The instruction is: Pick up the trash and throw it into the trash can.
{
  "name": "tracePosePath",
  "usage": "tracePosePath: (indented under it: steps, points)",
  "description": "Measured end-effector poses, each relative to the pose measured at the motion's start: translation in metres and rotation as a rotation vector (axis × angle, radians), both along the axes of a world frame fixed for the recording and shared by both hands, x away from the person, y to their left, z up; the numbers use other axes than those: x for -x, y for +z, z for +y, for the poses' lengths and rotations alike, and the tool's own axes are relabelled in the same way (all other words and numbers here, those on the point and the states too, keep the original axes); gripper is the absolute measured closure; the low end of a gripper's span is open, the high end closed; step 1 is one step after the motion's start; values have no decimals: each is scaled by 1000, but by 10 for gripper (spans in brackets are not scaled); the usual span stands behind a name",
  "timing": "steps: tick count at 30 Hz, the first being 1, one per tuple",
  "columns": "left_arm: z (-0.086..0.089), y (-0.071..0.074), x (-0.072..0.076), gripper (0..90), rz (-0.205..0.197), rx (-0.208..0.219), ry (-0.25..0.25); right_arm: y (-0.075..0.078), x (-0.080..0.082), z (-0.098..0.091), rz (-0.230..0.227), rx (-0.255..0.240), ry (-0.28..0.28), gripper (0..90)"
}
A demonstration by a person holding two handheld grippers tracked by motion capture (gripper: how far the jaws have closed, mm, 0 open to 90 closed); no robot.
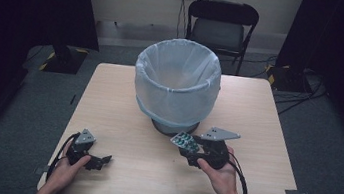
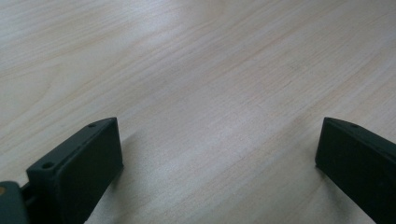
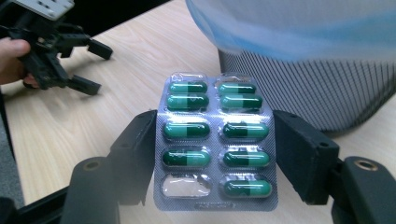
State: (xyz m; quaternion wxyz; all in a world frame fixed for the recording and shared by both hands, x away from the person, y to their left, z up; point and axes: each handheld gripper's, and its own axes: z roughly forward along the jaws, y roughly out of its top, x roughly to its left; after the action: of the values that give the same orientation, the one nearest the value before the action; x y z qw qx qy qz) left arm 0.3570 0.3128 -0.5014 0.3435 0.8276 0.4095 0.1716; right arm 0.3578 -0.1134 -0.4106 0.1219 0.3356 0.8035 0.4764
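Note:
A silver blister pack of green capsules (image 3: 215, 140) is clamped between the two black jaws of my right gripper (image 3: 215, 154); one pocket at its lower left is empty. In the high view the blister pack (image 1: 185, 140) points toward the base of the mesh bin (image 1: 177, 85), which is lined with a white bag, and the right gripper (image 1: 193, 149) sits just in front of the bin. My left gripper (image 1: 101, 161) rests near the table's front left with its jaws wide apart; the left gripper (image 2: 219, 154) has only bare wood between its jaws.
The light wooden table (image 1: 124, 101) has open room on the left and right of the bin. A black folding chair (image 1: 221, 23) stands behind the table. Cables (image 1: 302, 89) lie on the floor at the right. The left gripper (image 3: 91, 67) appears far off at the upper left.

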Motion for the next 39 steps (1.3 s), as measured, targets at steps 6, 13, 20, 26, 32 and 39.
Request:
tracePosePath:
  steps: [6,13,20,26,32,39]
  points:
    - [0,0,0,1,0,0,0,16,2,4,-25,-4,57,337]
    - [0,0,0,1,0,0,0,34,1,9,-54,-27,88,337]
    - [0,0,0,1,0,-1,0,50,-2,14,-83,-55,112,337]
    - [0,0,0,1,0,-1,-1,70,-6,15,-108,-78,124,337]
    - [0,0,0,1,0,-1,-1,93,-10,12,-141,-100,133,337]
    - [0,0,0,1,0,-1,-1,124,-19,12,-175,-112,149,337]
